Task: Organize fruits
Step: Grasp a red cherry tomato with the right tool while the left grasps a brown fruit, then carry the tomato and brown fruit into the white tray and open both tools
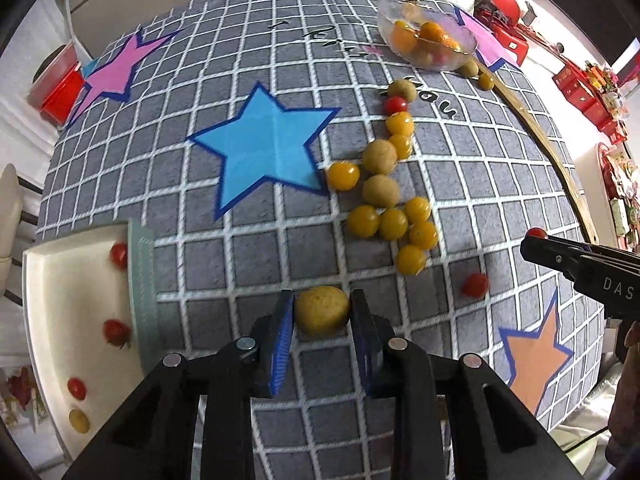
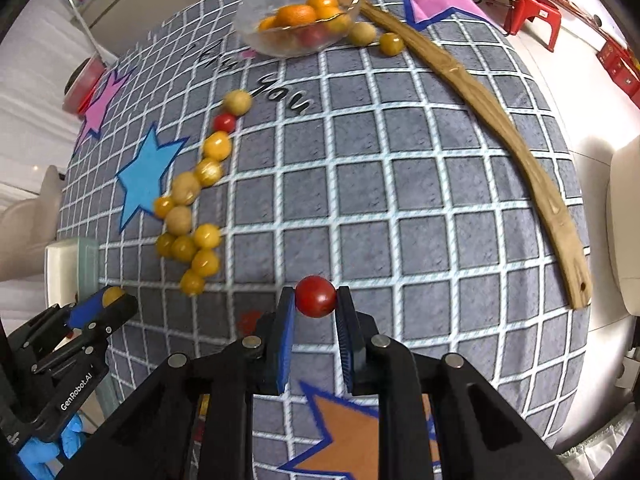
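At the bottom centre of each wrist view, the left tool (image 1: 322, 309) grips a tan longan (image 1: 322, 310) and the right tool (image 2: 315, 297) grips a red cherry tomato (image 2: 315, 296).

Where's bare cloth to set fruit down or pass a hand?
Free: the wide stretch between the fruit line and the wooden stick; also around the blue star, between the white tray and the fruit. Crowded: the fruit line itself and around the glass bowl.
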